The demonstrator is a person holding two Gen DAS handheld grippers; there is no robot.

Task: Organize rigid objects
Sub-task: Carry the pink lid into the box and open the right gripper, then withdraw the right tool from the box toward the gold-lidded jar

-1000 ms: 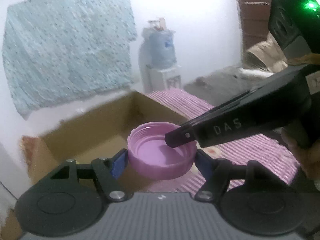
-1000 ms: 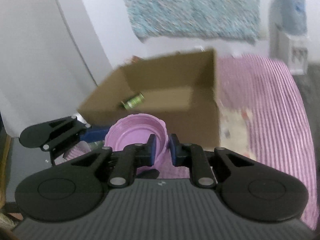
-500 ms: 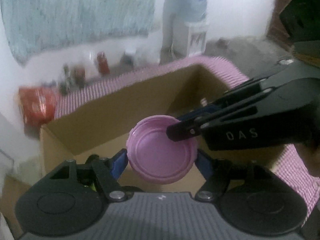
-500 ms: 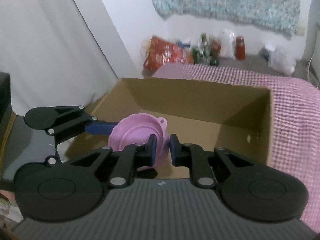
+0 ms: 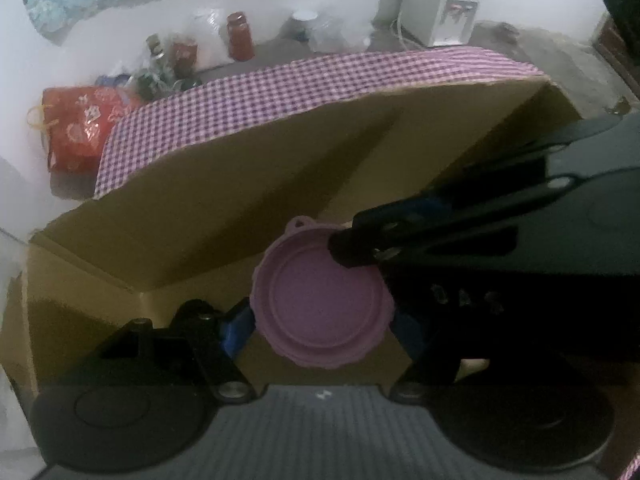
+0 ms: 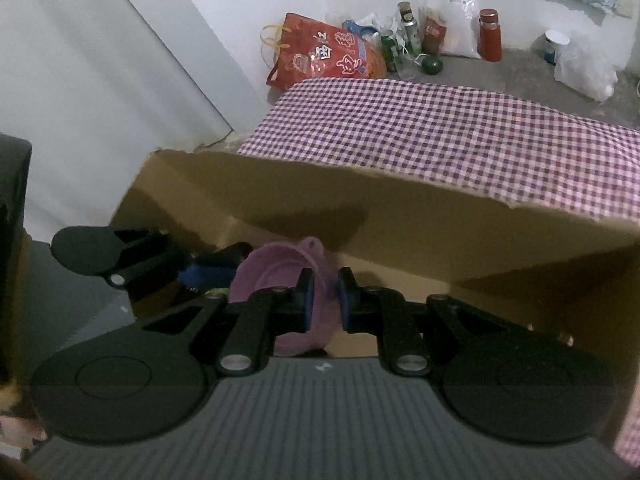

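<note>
At center frame, a purple lid [image 5: 322, 312] hangs over an open cardboard box [image 5: 208, 208]. The left gripper [image 5: 320, 328] spans its width; the right gripper [image 6: 323, 300] pinches its rim, likely steadying it for dropping inside.

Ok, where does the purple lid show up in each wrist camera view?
Left wrist: purple lid lower centre, flat face to the camera, between the left tool's fingers.
Right wrist: lid lower centre-left, edge-on, rim pinched by the right tool.
Shared landmark: cardboard box behind it.
</note>
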